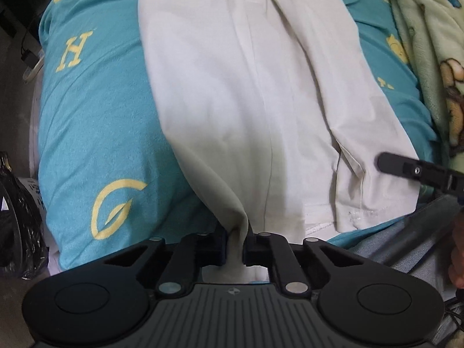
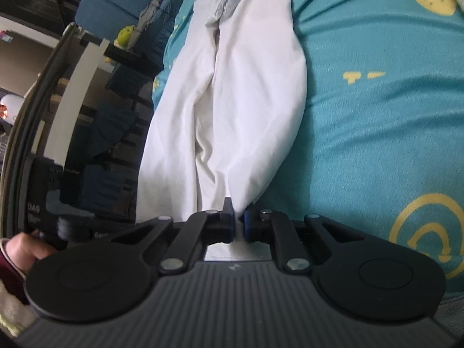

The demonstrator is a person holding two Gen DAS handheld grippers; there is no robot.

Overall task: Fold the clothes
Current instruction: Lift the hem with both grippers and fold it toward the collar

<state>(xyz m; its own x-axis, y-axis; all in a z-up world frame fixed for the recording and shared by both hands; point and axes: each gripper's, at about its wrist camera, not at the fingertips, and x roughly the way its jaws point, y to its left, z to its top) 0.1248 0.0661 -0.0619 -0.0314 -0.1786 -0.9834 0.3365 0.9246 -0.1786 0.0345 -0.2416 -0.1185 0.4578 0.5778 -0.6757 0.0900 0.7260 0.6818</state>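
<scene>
A white garment (image 1: 237,92) lies lengthwise on a teal bedspread (image 1: 95,121) with yellow letters. My left gripper (image 1: 236,246) is shut on the garment's near left edge, cloth pinched between the jaws. My right gripper (image 2: 238,226) is shut on a bunched near corner of the same white garment (image 2: 232,110). In the left wrist view the right gripper's fingers (image 1: 388,163) show at the right, by the garment's hemmed corner.
A pale green printed blanket (image 1: 429,43) lies along the bed's right side. A black bag (image 1: 17,220) sits on the floor at the left. Dark shelves and a blue sofa (image 2: 121,8) stand beyond the bed's left edge. Grey cloth (image 1: 406,246) lies near right.
</scene>
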